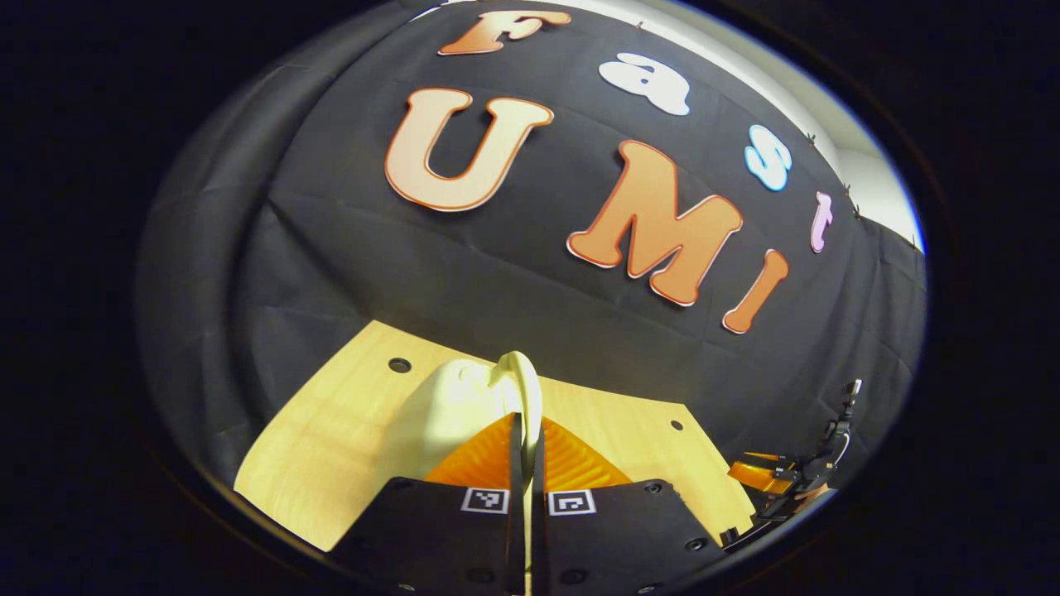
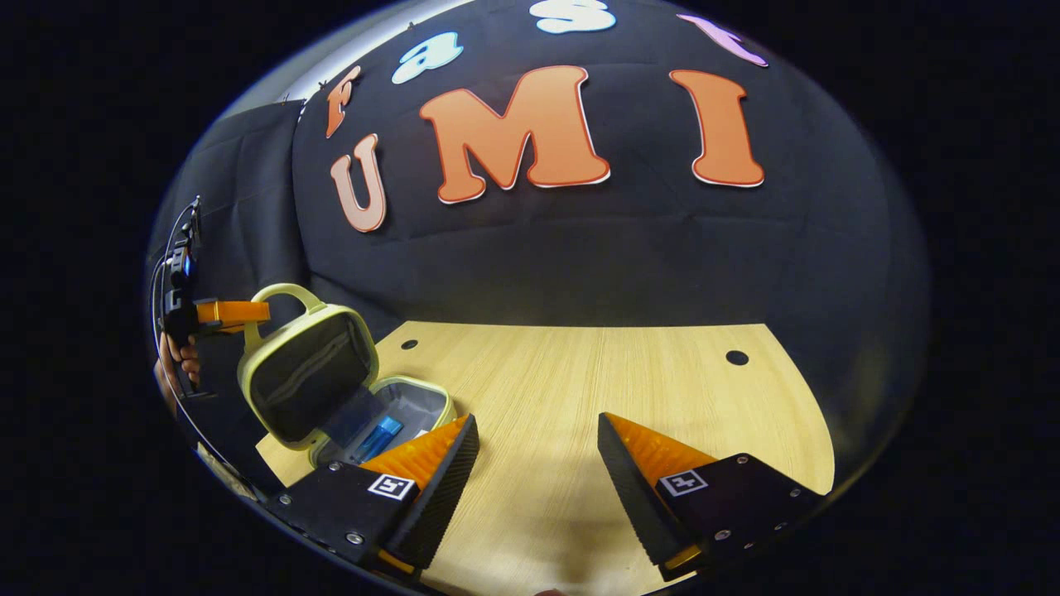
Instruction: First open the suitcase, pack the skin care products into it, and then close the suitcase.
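one table spans the lower half of the right gripper view. suitcase at lower left, lid propped upright, likely kept up for packing. left gripper, bottom centre of the left gripper view, clamped shut on the handle. right gripper, jaws wide, holding nothing. blue product lying inside.

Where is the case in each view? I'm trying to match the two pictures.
Left gripper view: the case sits low centre, its pale lid just beyond the left tongs, which pinch its handle.
Right gripper view: the case is at lower left, lid upright, base open.
Shared landmark: the wooden table with round holes, which the case stands on.
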Tool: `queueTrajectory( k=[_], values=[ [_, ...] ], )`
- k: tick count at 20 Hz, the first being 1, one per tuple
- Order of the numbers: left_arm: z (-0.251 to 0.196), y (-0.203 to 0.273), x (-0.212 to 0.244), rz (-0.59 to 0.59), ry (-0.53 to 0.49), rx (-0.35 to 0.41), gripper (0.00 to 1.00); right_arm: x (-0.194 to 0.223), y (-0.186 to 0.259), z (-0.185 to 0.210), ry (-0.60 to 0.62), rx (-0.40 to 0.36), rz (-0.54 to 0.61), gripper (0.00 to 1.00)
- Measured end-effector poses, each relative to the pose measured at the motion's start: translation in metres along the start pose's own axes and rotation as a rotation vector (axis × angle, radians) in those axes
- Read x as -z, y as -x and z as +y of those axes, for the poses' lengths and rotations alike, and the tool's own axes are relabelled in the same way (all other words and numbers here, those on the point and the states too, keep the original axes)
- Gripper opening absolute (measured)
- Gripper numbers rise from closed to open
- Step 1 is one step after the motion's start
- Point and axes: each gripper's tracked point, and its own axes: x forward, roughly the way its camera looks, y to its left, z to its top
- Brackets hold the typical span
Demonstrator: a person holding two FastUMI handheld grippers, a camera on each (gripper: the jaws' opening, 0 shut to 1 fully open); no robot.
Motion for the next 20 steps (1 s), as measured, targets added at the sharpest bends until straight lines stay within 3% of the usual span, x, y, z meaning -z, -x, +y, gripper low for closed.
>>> queueTrajectory(
  k=[8,15,20],
  values=[
    [-0.074,-0.037,0.076,0.105,-0.072,0.038,0.03,-0.005,0.014,-0.036,0.027,0.017,-0.037,0.92],
    [-0.105,-0.072,0.151,0.231,-0.236,-0.005,0.03,-0.002,0.028,-0.062,0.038,0.021,-0.044,0.92],
    [-0.110,-0.089,0.197,0.324,-0.436,-0.089,0.06,0.000,0.031,-0.070,0.034,0.019,-0.046,0.92]
  ],
)
